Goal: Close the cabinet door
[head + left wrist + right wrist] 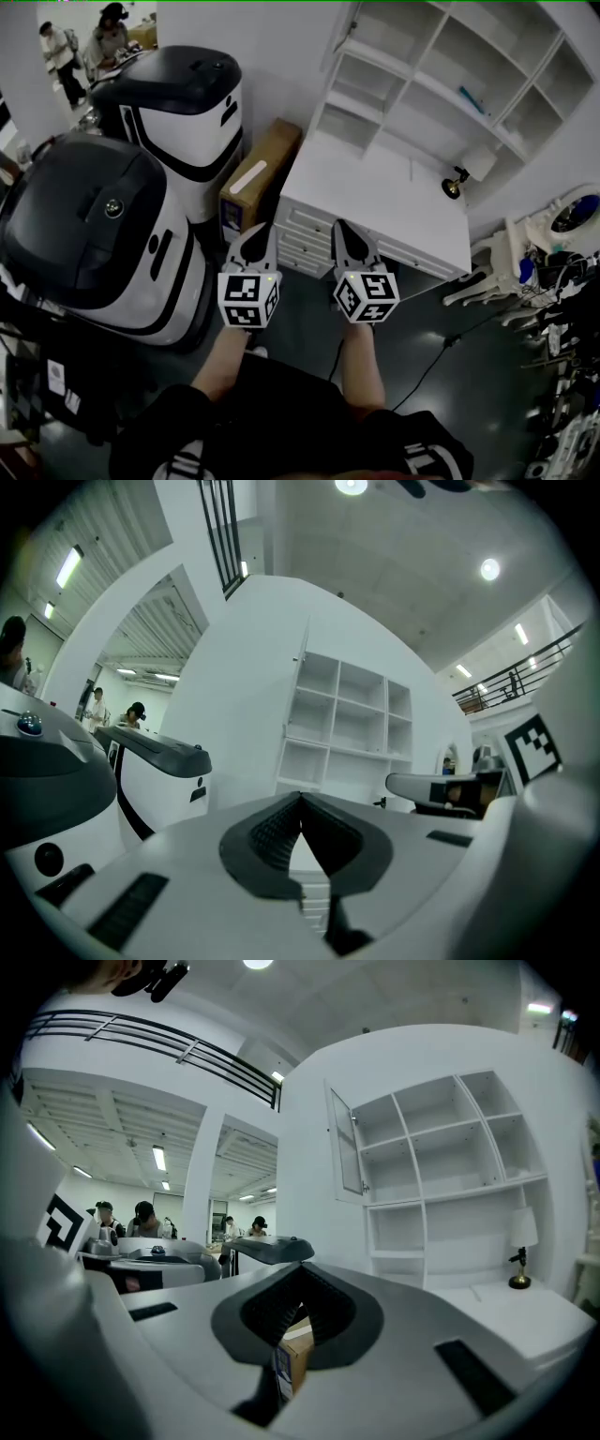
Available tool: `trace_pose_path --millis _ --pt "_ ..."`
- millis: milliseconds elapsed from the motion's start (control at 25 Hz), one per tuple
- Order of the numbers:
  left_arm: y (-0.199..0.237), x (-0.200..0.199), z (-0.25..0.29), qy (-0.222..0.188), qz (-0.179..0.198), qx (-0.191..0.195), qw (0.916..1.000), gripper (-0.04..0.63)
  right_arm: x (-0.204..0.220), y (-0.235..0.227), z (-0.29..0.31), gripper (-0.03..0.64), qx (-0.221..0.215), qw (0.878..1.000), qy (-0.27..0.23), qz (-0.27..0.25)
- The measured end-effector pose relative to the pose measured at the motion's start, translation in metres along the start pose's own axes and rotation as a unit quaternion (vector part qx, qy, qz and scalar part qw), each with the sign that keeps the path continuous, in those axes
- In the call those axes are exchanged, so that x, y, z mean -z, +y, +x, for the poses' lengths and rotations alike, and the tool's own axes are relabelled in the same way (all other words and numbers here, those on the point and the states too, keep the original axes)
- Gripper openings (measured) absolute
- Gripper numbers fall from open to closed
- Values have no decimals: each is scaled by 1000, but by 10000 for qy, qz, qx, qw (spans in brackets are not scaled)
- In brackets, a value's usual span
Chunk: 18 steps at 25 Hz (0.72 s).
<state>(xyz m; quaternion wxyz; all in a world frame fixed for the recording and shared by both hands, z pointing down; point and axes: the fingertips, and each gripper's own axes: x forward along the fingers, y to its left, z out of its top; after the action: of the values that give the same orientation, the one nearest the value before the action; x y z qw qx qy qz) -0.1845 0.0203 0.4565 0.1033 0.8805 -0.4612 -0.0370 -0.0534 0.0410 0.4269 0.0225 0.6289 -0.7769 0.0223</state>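
Observation:
A white shelf unit (450,66) stands on a white desk (384,202) ahead of me. Its narrow glass cabinet door (343,1143) at the upper left compartment stands swung open; in the left gripper view the door (302,658) shows edge-on. Both grippers are held side by side, level, short of the desk's front drawers. The left gripper (260,230) is shut with nothing in it, its jaws meeting at the tip (300,799). The right gripper (344,227) is likewise shut and empty (302,1267). Neither touches the desk or the door.
Two large white-and-black machines (89,234) (183,103) stand close on the left. A cardboard box (258,173) leans between them and the desk. A small desk lamp (467,171) sits at the desk's right. Cables (450,342) and clutter (562,281) lie at the right. People (56,52) work far back.

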Motion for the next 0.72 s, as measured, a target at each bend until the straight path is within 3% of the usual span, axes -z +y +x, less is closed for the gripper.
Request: trace_pose_path --millis 360,560,720 --pt "-2 31 13 375 -214 357 9984 11 18 -13 7 17 365 9991 208 35" --pt "7 20 11 229 -213 395 9987 11 19 -2 18 15 404 9987 282 -109" --pt "18 35 1 415 -264 256 9985 11 26 2 30 17 471 9982 359 -94"
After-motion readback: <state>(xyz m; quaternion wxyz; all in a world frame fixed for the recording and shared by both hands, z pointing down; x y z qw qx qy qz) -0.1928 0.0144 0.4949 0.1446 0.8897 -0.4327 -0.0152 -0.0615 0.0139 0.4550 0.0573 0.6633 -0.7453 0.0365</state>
